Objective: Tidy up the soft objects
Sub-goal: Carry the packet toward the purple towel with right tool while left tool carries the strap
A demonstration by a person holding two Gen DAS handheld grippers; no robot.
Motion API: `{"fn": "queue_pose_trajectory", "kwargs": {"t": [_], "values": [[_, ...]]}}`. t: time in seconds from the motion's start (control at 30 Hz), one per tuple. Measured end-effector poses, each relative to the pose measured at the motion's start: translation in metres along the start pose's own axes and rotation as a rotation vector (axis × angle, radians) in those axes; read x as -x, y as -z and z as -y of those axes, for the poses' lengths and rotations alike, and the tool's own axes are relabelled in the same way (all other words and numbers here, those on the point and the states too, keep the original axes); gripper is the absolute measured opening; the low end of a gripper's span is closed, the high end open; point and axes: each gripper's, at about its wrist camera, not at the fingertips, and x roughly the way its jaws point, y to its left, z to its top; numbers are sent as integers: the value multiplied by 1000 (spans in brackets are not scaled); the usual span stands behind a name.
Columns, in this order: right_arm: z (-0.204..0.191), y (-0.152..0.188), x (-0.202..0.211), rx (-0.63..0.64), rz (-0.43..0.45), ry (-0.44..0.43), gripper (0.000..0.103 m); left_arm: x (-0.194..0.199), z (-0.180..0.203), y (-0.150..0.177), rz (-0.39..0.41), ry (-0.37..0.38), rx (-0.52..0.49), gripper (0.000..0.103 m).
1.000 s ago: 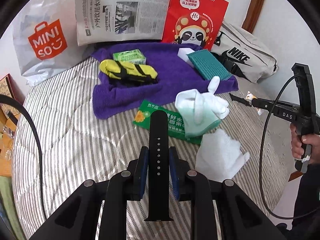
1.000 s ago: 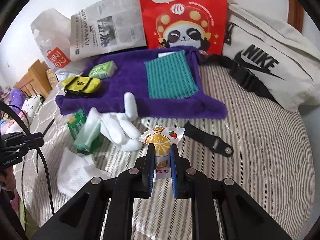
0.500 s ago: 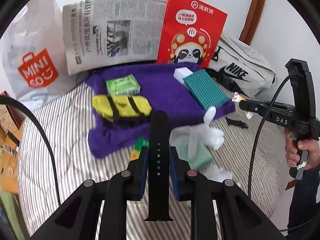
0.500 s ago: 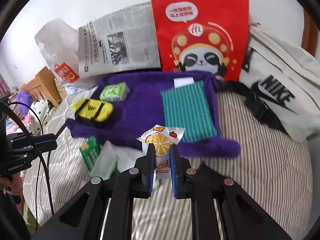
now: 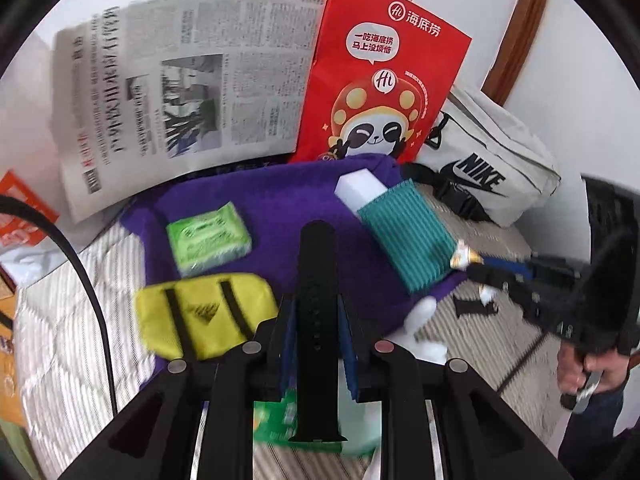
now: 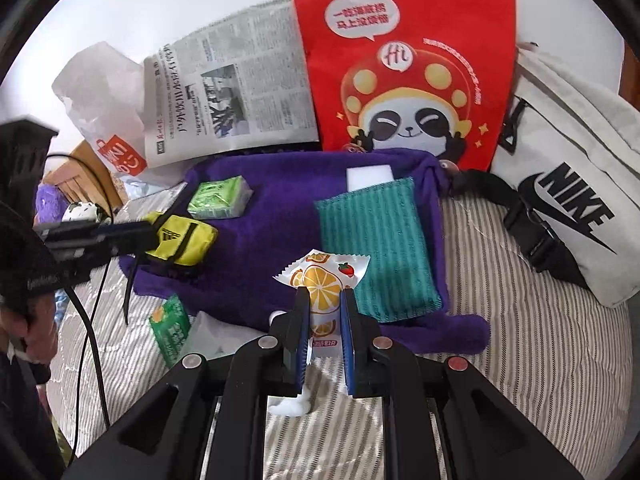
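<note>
Readable marks before me:
- Red paper bag (image 6: 404, 60): "海底捞" at top with a round "Hi" logo; speech bubble "一吃海底捞 马上没烦恼".
- Off-white waist bag (image 6: 572, 184): "NIKE" in black with the swoosh.
- Newspaper (image 5: 180, 92): Chinese headline, too blurred for me to read.
- White plastic bag (image 6: 104, 96): orange logo, letters only partly legible.
- Yellow pouch (image 6: 182, 238): black three-stripe emblem, its wording too small.

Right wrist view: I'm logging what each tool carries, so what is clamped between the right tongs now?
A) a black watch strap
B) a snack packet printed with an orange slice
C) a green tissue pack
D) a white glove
B: the right tongs are shut on the snack packet, whose orange-slice print sticks up between the fingers, above the purple towel.
</note>
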Motion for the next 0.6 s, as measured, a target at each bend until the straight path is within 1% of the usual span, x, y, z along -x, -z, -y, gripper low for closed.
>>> {"fn": "queue_pose_trajectory", "kwargs": {"t": [0.17,0.37,0.43,0.5,0.6], "values": [[11,2,-3,-18,-5,7,14,-31,-2,-25,-25,-7,38,20],[21,3,-9,-40,-8,4,14,-71,-11,-41,-62,-6,90,20],[22,3,-11,-42,-11,6,14,-84,-14,-45,-71,-22,103,20],[23,3,-13,-45,-12,5,14,-97,-18,-47,-90,-55,107,20],[24,3,-14,-55,-10,1,14,-111,-26,-46,-118,-132,113,20]]}}
